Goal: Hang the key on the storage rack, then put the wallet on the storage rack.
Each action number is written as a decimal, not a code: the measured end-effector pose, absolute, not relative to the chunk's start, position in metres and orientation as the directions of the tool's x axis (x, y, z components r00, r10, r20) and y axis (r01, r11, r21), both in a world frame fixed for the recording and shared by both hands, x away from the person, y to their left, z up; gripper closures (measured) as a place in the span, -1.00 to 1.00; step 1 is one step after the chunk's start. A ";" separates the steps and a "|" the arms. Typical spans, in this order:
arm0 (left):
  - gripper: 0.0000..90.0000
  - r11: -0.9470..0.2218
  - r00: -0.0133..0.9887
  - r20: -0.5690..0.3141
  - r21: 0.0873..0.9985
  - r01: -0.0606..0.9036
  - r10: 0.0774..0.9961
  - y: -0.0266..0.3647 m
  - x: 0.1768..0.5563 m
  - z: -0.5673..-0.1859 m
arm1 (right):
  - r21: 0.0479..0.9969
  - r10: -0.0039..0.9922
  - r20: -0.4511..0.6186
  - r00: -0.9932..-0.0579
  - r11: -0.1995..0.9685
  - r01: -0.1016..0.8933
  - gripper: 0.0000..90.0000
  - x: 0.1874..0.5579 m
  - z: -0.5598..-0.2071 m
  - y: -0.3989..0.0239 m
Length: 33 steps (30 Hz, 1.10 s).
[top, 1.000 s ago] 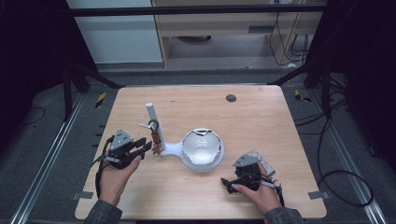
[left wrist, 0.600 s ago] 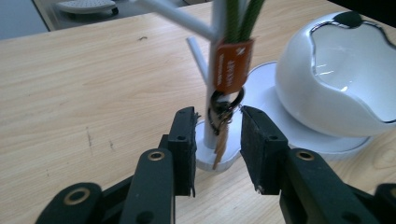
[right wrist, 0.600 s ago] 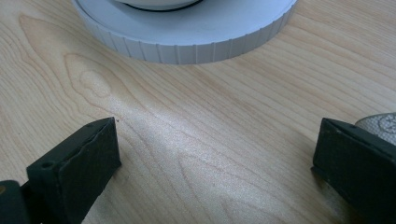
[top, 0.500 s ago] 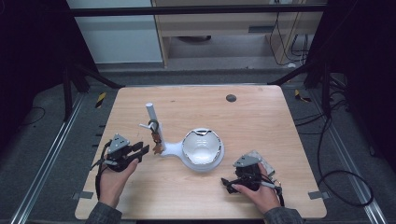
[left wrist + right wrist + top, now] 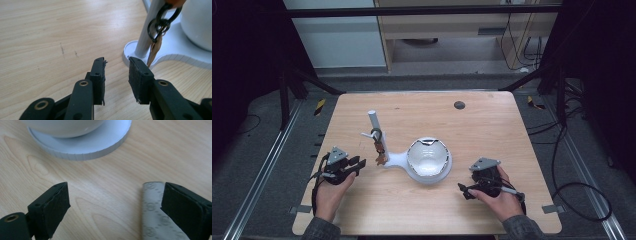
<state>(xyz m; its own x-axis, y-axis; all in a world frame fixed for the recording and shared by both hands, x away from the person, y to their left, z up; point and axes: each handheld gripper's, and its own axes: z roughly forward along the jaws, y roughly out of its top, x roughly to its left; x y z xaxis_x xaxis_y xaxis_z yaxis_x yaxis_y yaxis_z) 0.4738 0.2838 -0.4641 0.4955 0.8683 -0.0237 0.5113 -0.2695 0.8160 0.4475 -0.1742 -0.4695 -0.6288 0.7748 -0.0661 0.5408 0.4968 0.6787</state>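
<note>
Two grippers: left gripper and right gripper, each held in a hand above the table.
Change, left: the left gripper now sits lower in the high view, slightly farther back from the stand than a second ago.
Change, right: the right gripper is almost where it was; its jaws have just been closing.
Left jaws: apart by a narrow gap, with only bare wood between them in the left gripper view.
Keys: the keys hang by black rings from the post, just beyond the tip of the jaw on the right of that view and not touching it.
Right jaws: wide apart in the right gripper view.
Roll: a grey patterned roll lies on the table inside the gap, against the jaw on the right and well apart from the other jaw.
Bowl: a white bowl rests on the round end of the stand, between both grippers.
</note>
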 end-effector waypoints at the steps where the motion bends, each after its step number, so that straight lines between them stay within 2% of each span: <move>1: 0.45 -0.276 0.494 -0.018 0.812 0.514 0.869 0.284 0.474 -0.466 | 0.677 0.779 -0.066 -0.624 0.494 0.546 -0.80 0.448 -0.466 -0.175; 11: 0.40 -0.326 0.486 0.018 0.762 0.559 0.874 0.285 0.479 -0.479 | 0.602 0.813 -0.053 -0.579 0.489 0.632 -0.73 0.467 -0.438 -0.208; 16: 0.11 -0.330 0.458 0.038 0.747 0.578 0.888 0.286 0.482 -0.484 | 0.573 0.832 -0.049 -0.553 0.477 0.667 -0.71 0.468 -0.431 -0.226; 24: -0.76 -0.317 0.424 0.026 0.705 0.634 0.905 0.287 0.489 -0.498 | 0.551 0.839 -0.017 -0.543 0.461 0.695 -0.80 0.467 -0.435 -0.232; 33: -0.89 -0.317 0.421 0.024 0.698 0.643 0.907 0.287 0.491 -0.505 | 0.511 0.856 0.036 -0.516 0.428 0.745 -0.81 0.474 -0.450 -0.235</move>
